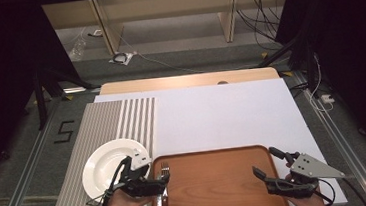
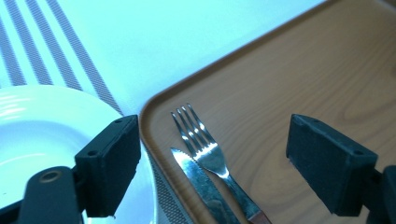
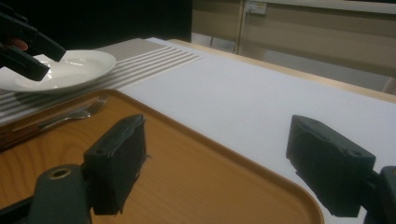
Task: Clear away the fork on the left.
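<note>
From where I stand, the left gripper (image 1: 164, 184) hangs over the left edge of the wooden tray (image 1: 219, 200), its jaws spread wide with nothing between the pads, and directly below that gap lie the fork (image 2: 205, 151) and the knife (image 2: 198, 179), side by side and touching along their handles. Both pieces rest flat on the tray floor, hard against its left rim, with their long axes running away from the person: handles toward the near edge, tines and blade tip pointing toward the far side of the table. In the left gripper view the pair runs slantwise up through the lower middle of the gap, nearer the left-hand pad, so a clean pick of one piece would, I think, want the jaws squared across its handle and lowered straight down. This gripper is by far the nearer to the cutlery; the right gripper (image 1: 266, 168) waits over the tray's right side, well apart from them, its jaws also standing open and empty. Just beyond the tray's left rim, the white plate (image 1: 107, 165) sits on the striped placemat (image 1: 97, 125), with the bare white table cover (image 1: 222, 114) stretching behind.
</note>
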{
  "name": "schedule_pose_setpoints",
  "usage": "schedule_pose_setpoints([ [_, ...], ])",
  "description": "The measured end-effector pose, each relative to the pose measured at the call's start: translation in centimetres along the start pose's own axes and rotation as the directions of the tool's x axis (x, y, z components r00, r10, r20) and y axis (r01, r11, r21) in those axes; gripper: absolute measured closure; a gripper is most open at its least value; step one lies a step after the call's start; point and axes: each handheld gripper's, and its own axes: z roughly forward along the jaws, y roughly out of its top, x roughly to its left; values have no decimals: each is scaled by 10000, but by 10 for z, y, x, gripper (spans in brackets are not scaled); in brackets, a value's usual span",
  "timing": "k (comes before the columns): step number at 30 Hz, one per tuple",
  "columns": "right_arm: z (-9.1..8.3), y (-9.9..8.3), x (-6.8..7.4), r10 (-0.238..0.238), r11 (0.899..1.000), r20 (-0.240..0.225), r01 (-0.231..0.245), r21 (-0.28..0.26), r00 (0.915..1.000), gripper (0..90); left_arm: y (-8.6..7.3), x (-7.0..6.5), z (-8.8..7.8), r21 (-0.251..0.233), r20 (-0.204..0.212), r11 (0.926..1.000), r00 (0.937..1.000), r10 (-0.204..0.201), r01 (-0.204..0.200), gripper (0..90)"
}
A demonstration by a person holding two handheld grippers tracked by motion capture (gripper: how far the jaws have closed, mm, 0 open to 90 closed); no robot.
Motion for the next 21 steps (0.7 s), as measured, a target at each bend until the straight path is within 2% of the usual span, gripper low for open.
schedule_pose_setpoints([
  [7, 0, 0, 0, 18, 10000, 12, -18, -21, 10000, 209, -3, 7, -8, -405, -281, 9983, 9987, -436, 425, 167],
  [11, -1, 0, 0, -14, 10000, 16, 14, 2, 10000, 209, -5, 12, -13, -720, -450, 9945, 9958, -798, 764, 165],
  [18, 0, 0, 0, 20, 10000, 2, -20, -24, 10000, 209, -12, 20, -20, -1061, -670, 9839, 9862, -1516, 1441, 161],
  [21, 0, 0, 0, 25, 10000, 12, -25, -10, 10000, 209, -15, 23, -22, -1055, -842, 9806, 9810, -1746, 1655, 161],
])
